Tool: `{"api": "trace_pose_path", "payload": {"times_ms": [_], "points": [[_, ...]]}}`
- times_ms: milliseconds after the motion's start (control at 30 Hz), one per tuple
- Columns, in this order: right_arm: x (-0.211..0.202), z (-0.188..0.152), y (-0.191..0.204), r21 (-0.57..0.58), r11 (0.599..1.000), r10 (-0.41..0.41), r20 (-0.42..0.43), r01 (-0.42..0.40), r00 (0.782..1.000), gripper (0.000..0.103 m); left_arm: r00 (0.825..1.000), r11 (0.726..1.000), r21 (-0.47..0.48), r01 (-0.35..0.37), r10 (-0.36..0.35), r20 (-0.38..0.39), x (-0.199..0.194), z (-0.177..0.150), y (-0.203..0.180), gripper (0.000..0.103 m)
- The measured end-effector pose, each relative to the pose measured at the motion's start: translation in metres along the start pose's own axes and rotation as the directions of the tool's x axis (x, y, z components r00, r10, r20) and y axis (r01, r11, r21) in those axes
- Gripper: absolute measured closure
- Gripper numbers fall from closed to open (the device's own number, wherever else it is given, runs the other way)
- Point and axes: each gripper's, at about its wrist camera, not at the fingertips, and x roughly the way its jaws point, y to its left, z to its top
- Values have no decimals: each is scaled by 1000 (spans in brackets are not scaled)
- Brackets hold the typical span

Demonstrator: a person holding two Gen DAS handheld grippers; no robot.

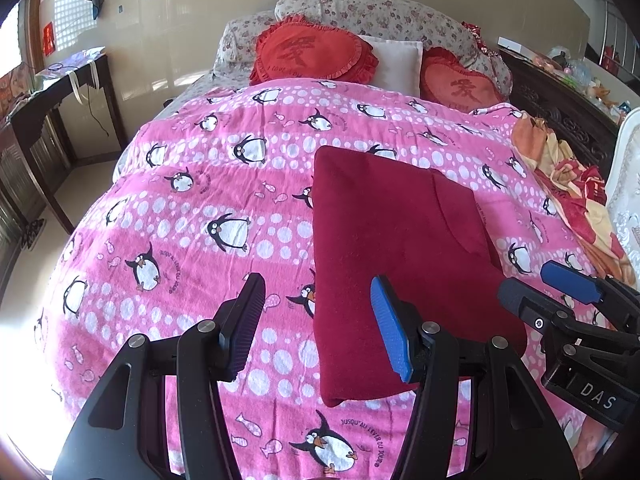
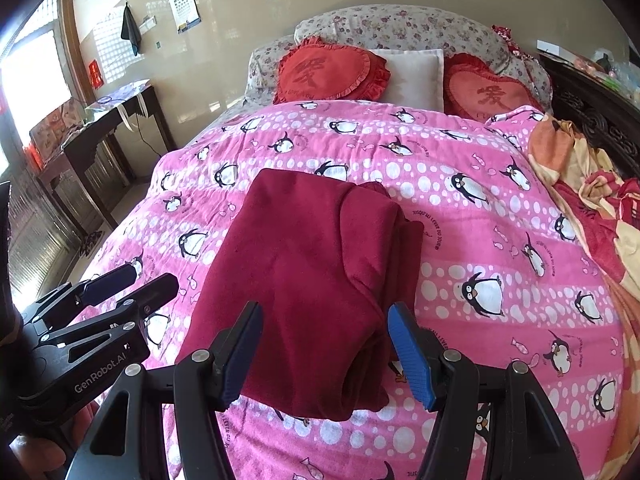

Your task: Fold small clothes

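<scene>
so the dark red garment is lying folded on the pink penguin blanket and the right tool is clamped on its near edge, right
Not quite. The dark red garment does lie folded on the pink penguin blanket, but the right tool is not clamped on it: its jaws stand open above the near edge, holding nothing. The right wrist view shows this.

Both wrist cameras look steeply down along own fingers, close above pink blanket (image 1: 180, 200). Left view sits left of right view. Both share folded red garment (image 2: 312, 280), pillows (image 1: 312, 56).
</scene>
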Motion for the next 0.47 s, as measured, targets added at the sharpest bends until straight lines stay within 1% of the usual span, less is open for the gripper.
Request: {"api": "trace_pose_path", "payload": {"times_ms": [300, 467], "points": [[6, -1, -2, 6, 1000, 3, -15, -3, 1000, 40, 1000, 1000, -2, -13, 13, 9, 5, -2, 4, 48], [13, -1, -10, 16, 1000, 3, -26, -3, 1000, 40, 1000, 999, -36, -14, 14, -12, 19, 0, 20, 48]]}}
